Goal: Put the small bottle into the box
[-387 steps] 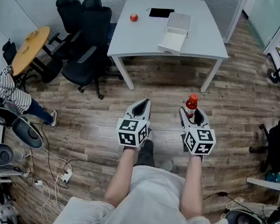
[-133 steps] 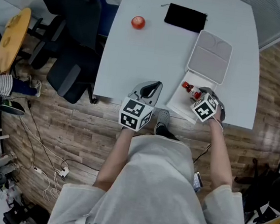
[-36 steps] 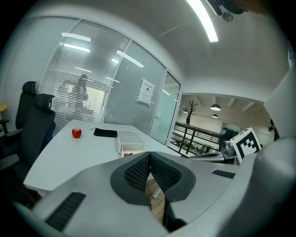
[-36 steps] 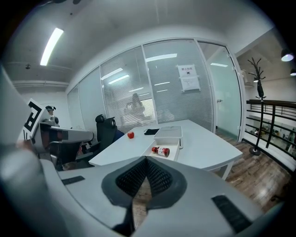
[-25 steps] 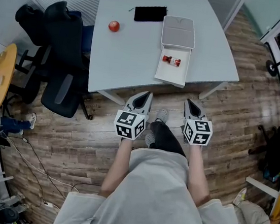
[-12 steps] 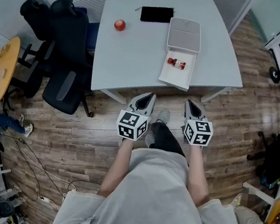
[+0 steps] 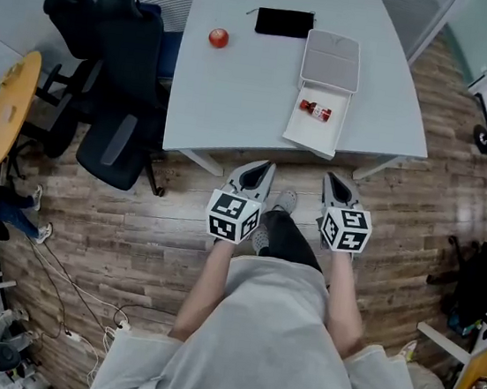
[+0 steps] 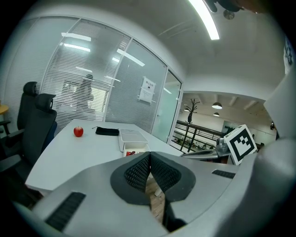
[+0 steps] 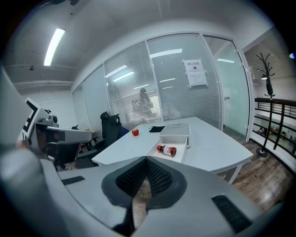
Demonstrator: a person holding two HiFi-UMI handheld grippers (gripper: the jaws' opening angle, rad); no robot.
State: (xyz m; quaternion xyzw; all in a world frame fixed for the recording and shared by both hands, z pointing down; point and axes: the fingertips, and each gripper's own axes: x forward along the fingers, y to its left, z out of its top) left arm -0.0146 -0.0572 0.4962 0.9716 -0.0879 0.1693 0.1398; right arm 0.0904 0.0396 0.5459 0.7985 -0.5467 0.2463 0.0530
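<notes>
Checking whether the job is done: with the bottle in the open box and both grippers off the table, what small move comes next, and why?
Probably none: the small bottle lies on its side inside the box, and the left gripper and right gripper are both shut, empty, short of the table. At most, step forward to close the lid.

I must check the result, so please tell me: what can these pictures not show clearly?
Label of the bottle: print too small, head view and right gripper view.
Near end of the box, left gripper view: hidden behind the left tongs.
Kind of the red fruit: too small in every view.
Text of the notice on the glass wall, right gripper view: too small.
</notes>
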